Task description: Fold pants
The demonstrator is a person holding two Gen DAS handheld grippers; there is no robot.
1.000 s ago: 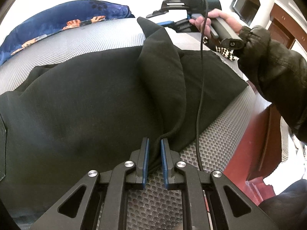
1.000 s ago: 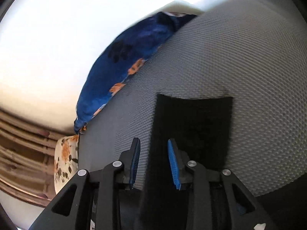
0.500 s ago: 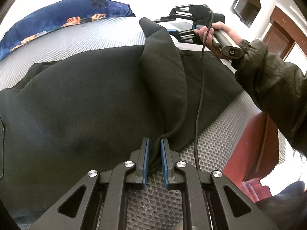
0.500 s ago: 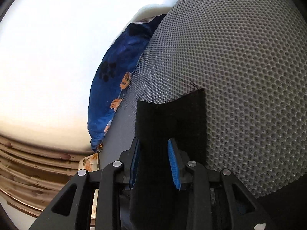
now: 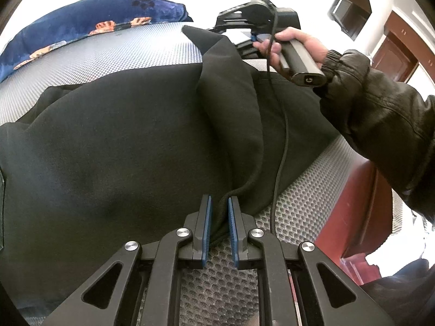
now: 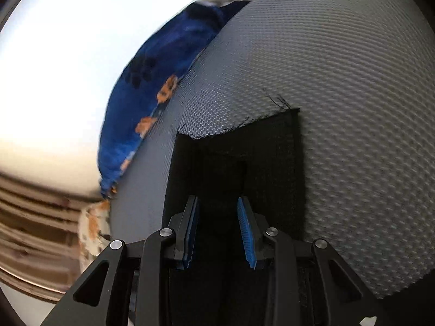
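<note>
The left tongs (image 5: 218, 228) pinch the near edge of the black pants (image 5: 114, 146), spread mid-frame on the grey mesh mattress (image 5: 122, 54), while the right tongs (image 6: 217, 231) grip a leg's hem, likely to fold it over, its length running lower centre to upper right.

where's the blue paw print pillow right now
In the left wrist view the blue pillow lies at the far upper left edge of the grey mesh mat, beyond the black pants.

No readable text, labels or numbers.
</note>
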